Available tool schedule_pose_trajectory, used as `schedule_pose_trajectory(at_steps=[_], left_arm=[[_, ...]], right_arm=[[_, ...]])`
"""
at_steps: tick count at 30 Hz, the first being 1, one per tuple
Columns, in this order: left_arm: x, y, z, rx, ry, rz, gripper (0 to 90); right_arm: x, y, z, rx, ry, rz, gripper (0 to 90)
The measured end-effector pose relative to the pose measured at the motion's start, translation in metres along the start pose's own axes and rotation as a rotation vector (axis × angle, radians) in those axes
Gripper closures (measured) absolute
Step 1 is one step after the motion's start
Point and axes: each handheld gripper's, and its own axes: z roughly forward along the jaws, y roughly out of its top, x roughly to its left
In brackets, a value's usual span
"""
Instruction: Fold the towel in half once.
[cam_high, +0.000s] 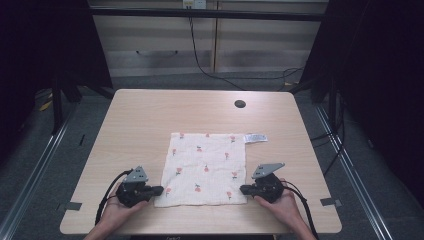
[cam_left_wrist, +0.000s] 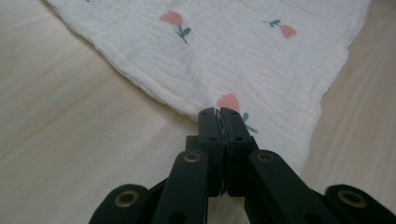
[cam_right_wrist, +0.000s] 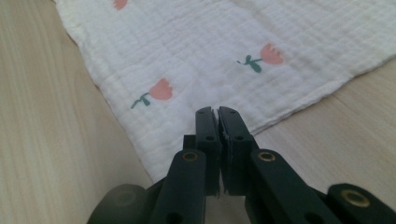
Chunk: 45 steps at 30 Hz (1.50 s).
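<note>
A white square cloth (cam_high: 205, 167) printed with small pink tulips lies flat on the wooden table (cam_high: 150, 115). My left gripper (cam_high: 161, 190) is at its near left corner, jaws pressed together on the hem, and small creases fan out from the tips (cam_left_wrist: 219, 112) across the cloth (cam_left_wrist: 233, 56). My right gripper (cam_high: 242, 189) is at the near right corner. Its jaws are also together, the tips (cam_right_wrist: 218, 109) pinching the cloth (cam_right_wrist: 210, 51) just inside the edge. A hand holds each gripper from the table's near edge.
A white care label (cam_high: 255, 137) sticks out from the cloth's far right corner. A round cable hole (cam_high: 240, 104) sits in the tabletop farther back. Bare wood surrounds the cloth on all sides. Beyond the table stands a drawer cabinet (cam_high: 160, 50) with cables on the floor.
</note>
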Motion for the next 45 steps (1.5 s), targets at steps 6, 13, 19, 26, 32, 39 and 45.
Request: schedule_pose_trajectory(at_steps=[6,13,19,26,32,39,45], left_arm=[[-0.008,-0.002,-0.002,0.014,-0.018,0.0,88.5],[-0.026,-0.007,-0.015,-0.001,-0.057,0.0,88.3],[-0.024,-0.009,-0.017,0.0,-0.081,-0.017,80.0],[-0.001,0.02,-0.011,-0.029,-0.07,-0.062,66.0],[0.022,0.042,0.014,-0.032,-0.032,-0.086,62.4],[0.029,0.041,0.03,0.005,-0.025,-0.066,59.2],[0.027,0.035,0.031,-0.021,-0.009,-0.055,59.1]], right_arm=[[0.002,-0.006,-0.007,0.014,0.015,0.009,87.4],[0.018,-0.016,-0.014,0.026,0.047,0.0,87.0],[0.023,-0.015,-0.019,0.015,0.06,0.0,76.3],[-0.017,0.015,-0.03,-0.108,-0.001,0.016,70.5],[-0.068,0.044,-0.013,-0.122,-0.062,0.081,67.7],[-0.103,0.069,0.01,-0.044,-0.115,0.087,68.4],[-0.122,0.076,0.023,-0.03,-0.133,0.135,68.9]])
